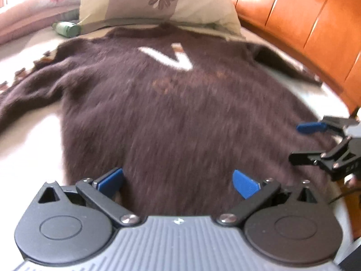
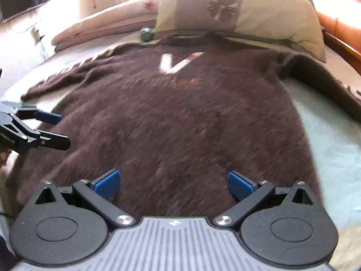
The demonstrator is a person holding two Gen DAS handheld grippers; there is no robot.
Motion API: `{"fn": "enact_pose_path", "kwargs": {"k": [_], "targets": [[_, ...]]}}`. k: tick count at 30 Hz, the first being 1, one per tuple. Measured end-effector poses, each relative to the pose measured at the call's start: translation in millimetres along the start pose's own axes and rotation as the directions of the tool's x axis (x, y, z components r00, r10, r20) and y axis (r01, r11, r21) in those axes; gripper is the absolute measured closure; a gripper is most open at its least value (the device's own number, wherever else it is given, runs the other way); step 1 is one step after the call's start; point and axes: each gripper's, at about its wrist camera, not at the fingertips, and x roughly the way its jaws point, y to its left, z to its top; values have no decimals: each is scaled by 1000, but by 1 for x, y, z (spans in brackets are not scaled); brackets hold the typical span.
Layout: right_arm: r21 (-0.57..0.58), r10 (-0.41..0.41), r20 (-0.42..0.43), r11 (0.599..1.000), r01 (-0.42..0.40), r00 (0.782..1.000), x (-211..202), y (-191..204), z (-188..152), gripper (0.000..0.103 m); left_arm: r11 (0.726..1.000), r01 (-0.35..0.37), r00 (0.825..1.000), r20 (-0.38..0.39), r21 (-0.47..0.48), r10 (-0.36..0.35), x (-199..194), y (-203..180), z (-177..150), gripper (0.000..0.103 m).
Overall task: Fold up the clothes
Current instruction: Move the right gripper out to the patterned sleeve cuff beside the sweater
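Nearest in the left wrist view, the left tool (image 1: 178, 184) has its blue pads spread wide, nothing between them, over the lower hem of the sweater (image 1: 162, 113). In the right wrist view the right tool (image 2: 173, 184) is likewise spread and empty above the hem of the same sweater (image 2: 180, 117). Each tool shows in the other's view: the right one at the right edge of the left view, the left one at the left edge of the right view, both with fingers apart, near the sweater's side edges.

The sweater is dark brown and fuzzy, lying flat on the bed (image 2: 334, 149), front up, sleeves stretched out to both sides, collar pointing away. A white V mark (image 2: 176, 64) sits on the chest with faint orange lettering below it.

Beyond the collar lies a pillow (image 2: 259, 9) with a flower print, touching or just overlapping the neckline. A green bottle (image 1: 66, 28) lies beside the pillow. An orange wooden headboard (image 1: 304, 22) runs along the right.
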Motion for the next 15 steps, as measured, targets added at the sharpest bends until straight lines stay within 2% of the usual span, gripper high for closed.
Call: {"fn": "enact_pose_path", "kwargs": {"k": [5,8,10,13,15], "targets": [[135,-103,50,986,96,993,-9,-69,34,0,1000,-10,999,34,25,9,19,-10,31,1],[245,-206,82,953,180,975,-20,-126,54,0,999,4,1000,28,36,-5,28,-18,39,1],[315,-309,66,909,274,949,-27,-165,68,0,999,23,1000,12,48,-23,33,-22,40,1],[416,-479,-9,797,438,878,-29,-227,90,0,997,11,1000,23,73,-13,37,-30,42,1],[483,-523,-75,725,490,849,-25,-265,102,0,996,4,999,44,86,-8,38,-35,44,1]]}}
